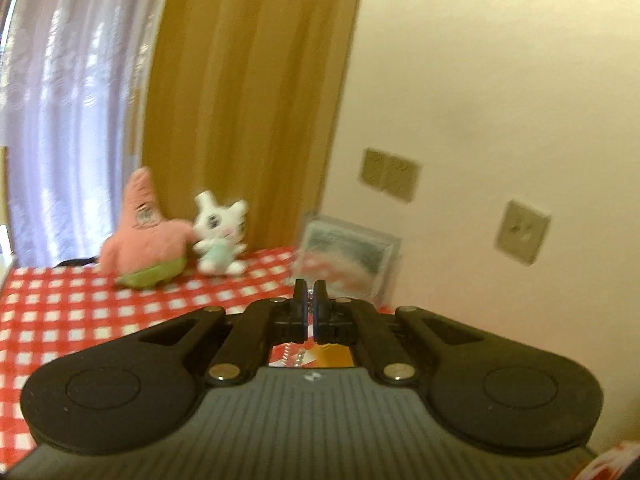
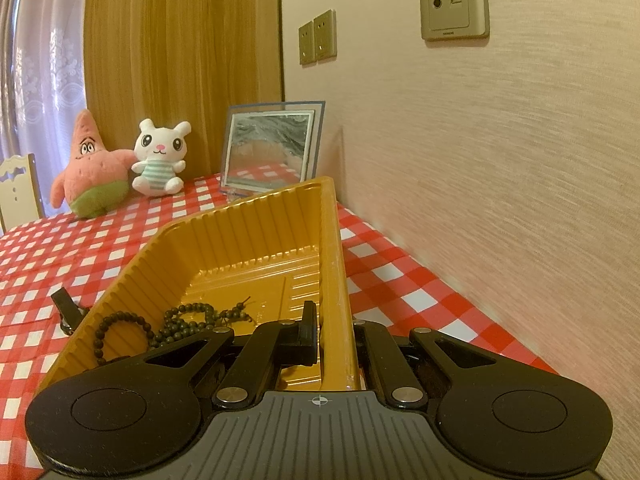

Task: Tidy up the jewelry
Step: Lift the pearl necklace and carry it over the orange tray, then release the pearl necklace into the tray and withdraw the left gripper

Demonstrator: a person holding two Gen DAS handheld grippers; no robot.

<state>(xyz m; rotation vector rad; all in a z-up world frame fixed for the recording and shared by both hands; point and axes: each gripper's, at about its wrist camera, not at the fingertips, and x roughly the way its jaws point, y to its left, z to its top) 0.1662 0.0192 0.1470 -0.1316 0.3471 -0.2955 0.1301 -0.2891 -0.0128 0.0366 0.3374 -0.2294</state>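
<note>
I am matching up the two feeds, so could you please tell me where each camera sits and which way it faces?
Left wrist: on the left gripper, raised, looking across the checked table at the two plush toys and wall; its shut jaws pinch something small and shiny.
Right wrist: on the right gripper, low, looking along the gold tray holding dark bead bracelets; its jaws clamp the tray's right rim.
Shared: toys, framed picture, table, wall.

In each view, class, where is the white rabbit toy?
Left wrist view: white rabbit toy, left of centre, beside the pink star toy.
Right wrist view: white rabbit toy, upper left, beside it.
Shared landmark: the framed picture, to the rabbit's right in both.
</note>
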